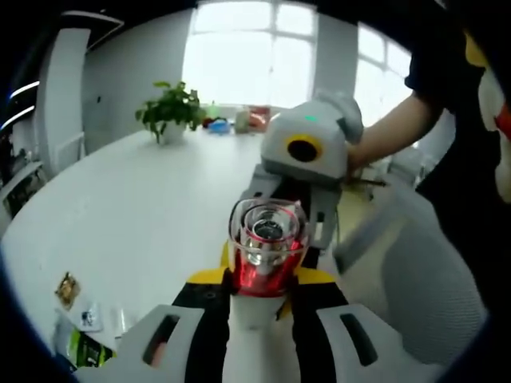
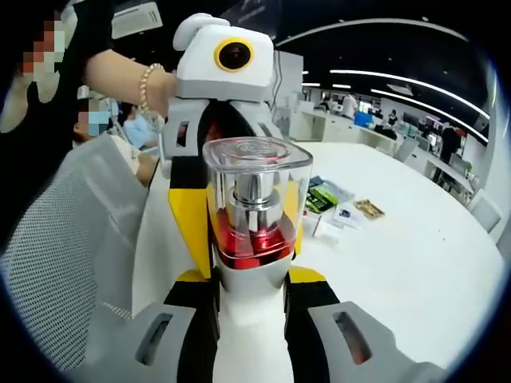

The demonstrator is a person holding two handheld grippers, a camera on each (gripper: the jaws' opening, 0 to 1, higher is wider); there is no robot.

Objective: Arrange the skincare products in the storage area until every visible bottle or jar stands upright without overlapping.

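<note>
In the left gripper view, the left hand-held gripper [image 1: 259, 299] has its jaws rising from 6 o'clock and closed on a red bottle [image 1: 267, 267] with a clear cap, held just above the white surface [image 1: 136, 207]. Beyond it, toward 1 o'clock, the right hand-held gripper [image 1: 299, 215] meets the same bottle from the far side, a person's hand [image 1: 363, 148] behind it. A potted plant [image 1: 169, 112] stands far off at 11 o'clock, and small packets [image 1: 80, 319] lie at 8 o'clock.

In the right gripper view, the right hand-held gripper [image 2: 251, 279] clamps the red bottle [image 2: 254, 207] at its white base, cap end up. The left hand-held gripper [image 2: 200, 199] touches it from behind. Small boxes [image 2: 339, 203] lie on the surface [image 2: 415, 263] at 3 o'clock.
</note>
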